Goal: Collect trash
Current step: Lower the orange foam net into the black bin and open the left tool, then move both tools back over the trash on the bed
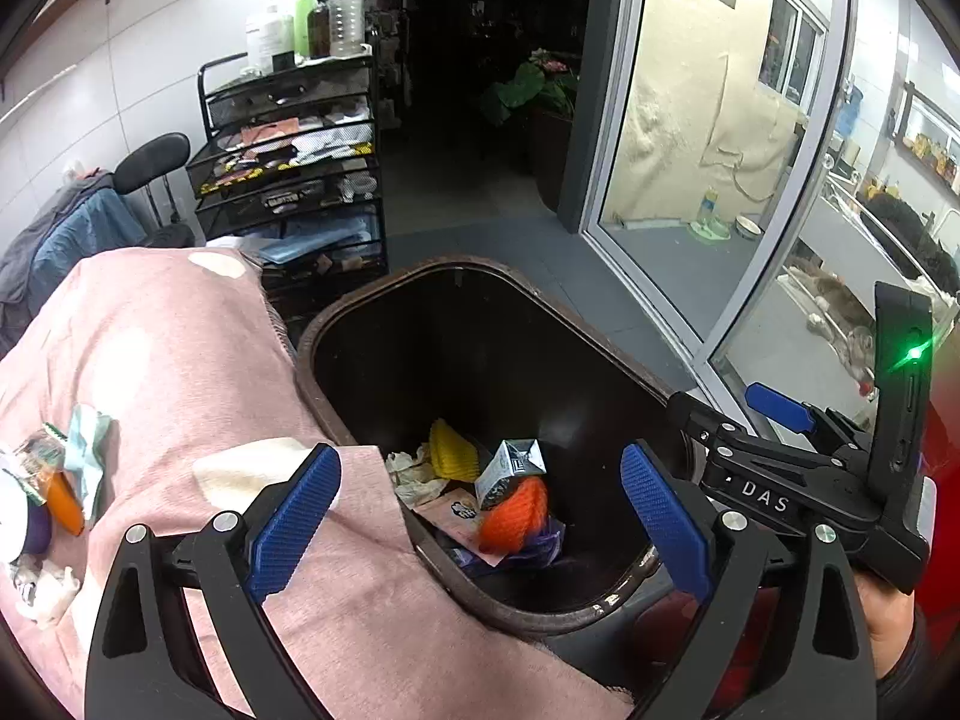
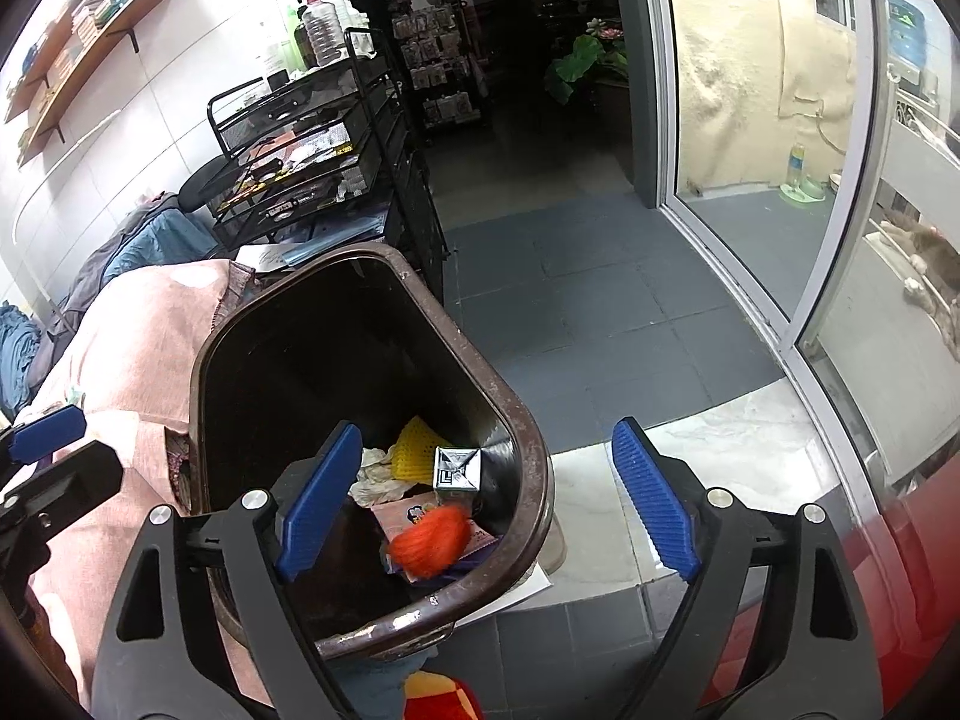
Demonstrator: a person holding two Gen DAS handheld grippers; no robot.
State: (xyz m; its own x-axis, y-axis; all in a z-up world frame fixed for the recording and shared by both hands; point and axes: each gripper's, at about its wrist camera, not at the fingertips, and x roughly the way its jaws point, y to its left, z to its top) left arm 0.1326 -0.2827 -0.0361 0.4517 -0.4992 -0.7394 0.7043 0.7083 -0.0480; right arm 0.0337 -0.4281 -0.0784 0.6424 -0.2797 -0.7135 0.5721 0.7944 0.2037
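A dark brown trash bin (image 1: 336, 324) (image 2: 528, 438) stands beside a table under a pink cloth (image 1: 180, 360) (image 2: 138, 324). Inside it lie an orange net (image 1: 516, 513) (image 2: 429, 540), a small grey carton (image 1: 510, 468) (image 2: 456, 468), a yellow mesh piece (image 1: 453, 450) (image 2: 417, 447) and crumpled paper (image 1: 414, 471). More trash lies on the cloth at the far left: a pale green wrapper (image 1: 87, 450), an orange item (image 1: 63, 501) and crumpled tissue (image 1: 45, 588). My left gripper (image 1: 480, 516) is open and empty over the bin's near rim. My right gripper (image 2: 486, 495) is open and empty above the bin.
A black mesh drawer cart (image 1: 288, 174) (image 2: 312, 144) topped with bottles stands behind the table. A glass sliding door (image 1: 690, 180) (image 2: 768, 150) is on the right, with grey floor tiles (image 2: 570, 300) in front. Wall shelves (image 2: 84, 54) hang at the upper left.
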